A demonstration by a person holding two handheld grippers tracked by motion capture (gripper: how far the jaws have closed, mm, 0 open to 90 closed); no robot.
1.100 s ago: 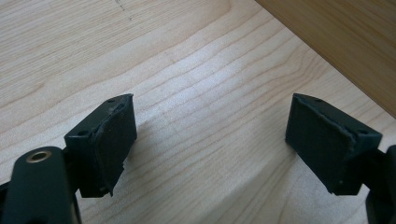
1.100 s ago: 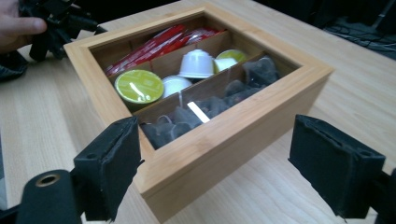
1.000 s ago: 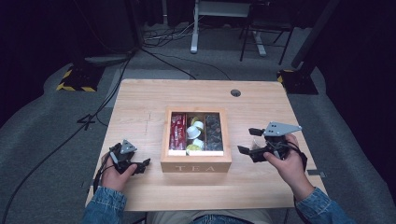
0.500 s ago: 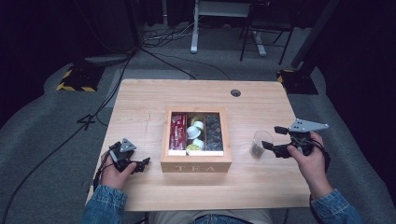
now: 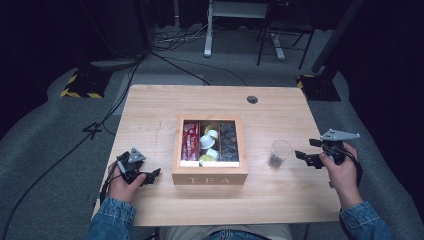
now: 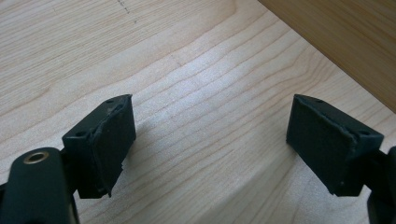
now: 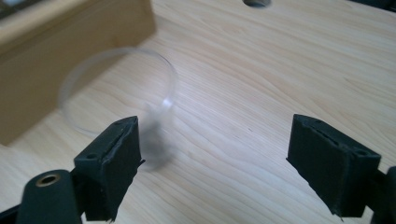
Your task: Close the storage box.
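Note:
A wooden box (image 5: pixel 210 178) marked TEA stands open at the table's middle; it holds red packets, white and yellow capsules and dark capsules. Right of it stands a clear cup (image 5: pixel 279 152) with something dark at its bottom. My right gripper (image 5: pixel 304 151) is open, just right of the cup and not touching it. In the right gripper view the blurred cup (image 7: pixel 119 88) lies ahead and left of my right gripper (image 7: pixel 215 154). My left gripper (image 5: pixel 151 175) rests open near the box's front left corner. In the left gripper view my left gripper (image 6: pixel 210 140) has bare wood between its jaws.
The wooden table (image 5: pixel 150 115) has a round cable hole (image 5: pixel 252 99) at the back right. The box's side wall (image 6: pixel 336 37) runs close to the left gripper. Dark floor, cables and a chair lie beyond the table.
My right gripper has drawn back to the right from beside the box, and the clear cup now stands on its own between box and gripper. The left gripper has stayed put.

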